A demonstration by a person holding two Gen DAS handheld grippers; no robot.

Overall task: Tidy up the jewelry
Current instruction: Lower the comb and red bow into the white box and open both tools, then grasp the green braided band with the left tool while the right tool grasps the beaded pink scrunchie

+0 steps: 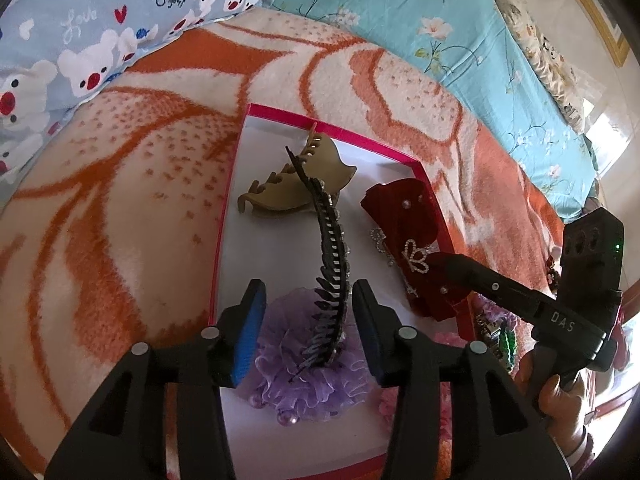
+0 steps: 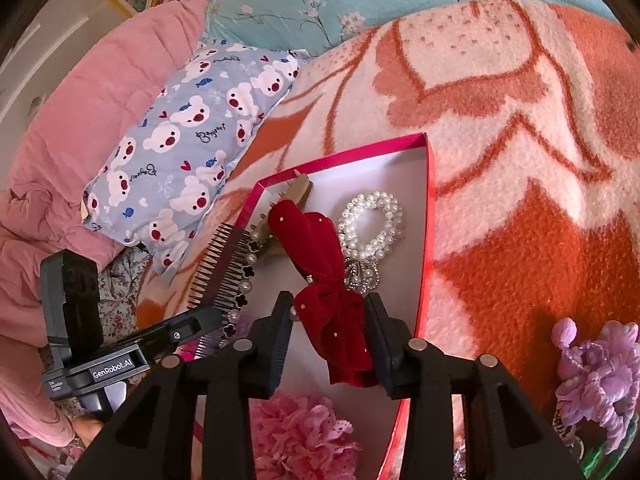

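Risk entry: my left gripper (image 1: 308,332) and right gripper (image 2: 326,338), both spread, straddle unpinched the black comb clip (image 1: 330,264) and red velvet bow (image 2: 332,312) in the pink box (image 2: 428,216); the clip, propped toward twelve o'clock, could topple if nudged.

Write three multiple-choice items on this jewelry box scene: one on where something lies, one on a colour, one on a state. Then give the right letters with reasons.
1. Where does the pearl scrunchie lie?
A. Inside the pink box
B. On the bear-print pillow
C. On the blanket outside the box

2. What colour is the velvet bow?
A. Green
B. Dark red
C. White

3. How does the left hand-held gripper stand to the black comb clip?
A. Clamped on it
C. Far from it
B. Jaws apart, the clip's near end between them

Answers:
1 A, since the pearls rest on the box's white floor beside the bow.
2 B, since the right wrist view shows deep red velvet.
3 B, since a gap shows on both sides of the clip, no pad pressing it.
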